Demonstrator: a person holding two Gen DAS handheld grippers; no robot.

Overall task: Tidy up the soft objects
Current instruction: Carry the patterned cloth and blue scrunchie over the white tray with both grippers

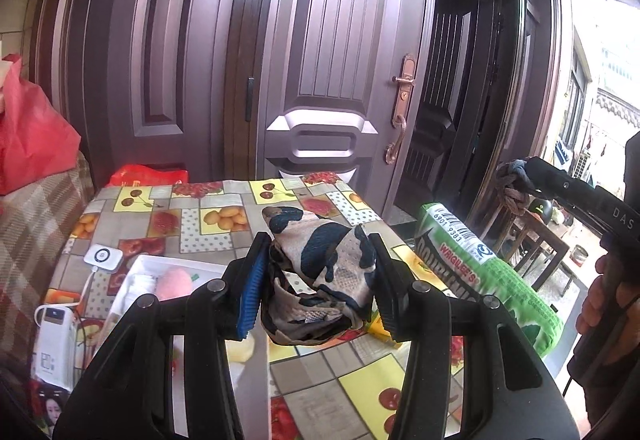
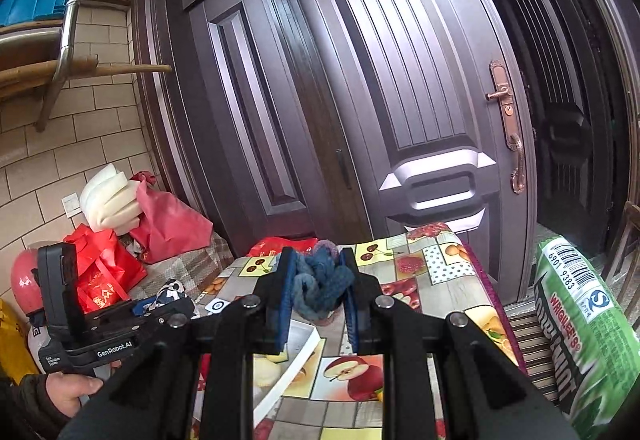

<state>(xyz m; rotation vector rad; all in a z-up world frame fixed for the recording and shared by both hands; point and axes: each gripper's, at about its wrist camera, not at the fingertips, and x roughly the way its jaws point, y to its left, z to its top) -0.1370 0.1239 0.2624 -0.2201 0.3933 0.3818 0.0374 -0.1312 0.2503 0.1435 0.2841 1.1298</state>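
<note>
while each hand-held gripper (image 1: 316,280) (image 2: 318,296) clamps cloth, both hover.

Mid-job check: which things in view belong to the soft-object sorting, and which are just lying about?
Job:
patterned scarf, shut in left gripper
blue knitted cloth, shut in right gripper
white tray
pink soft item in it

Lying about:
power bank
green Wrigley's cushion
red bags

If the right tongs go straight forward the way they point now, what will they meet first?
Probably the dark brown panelled door behind the table. The right tongs, shut on a blue knitted cloth, point above the fruit-patterned tablecloth; nothing else shows ahead, though depth is unclear.
</note>
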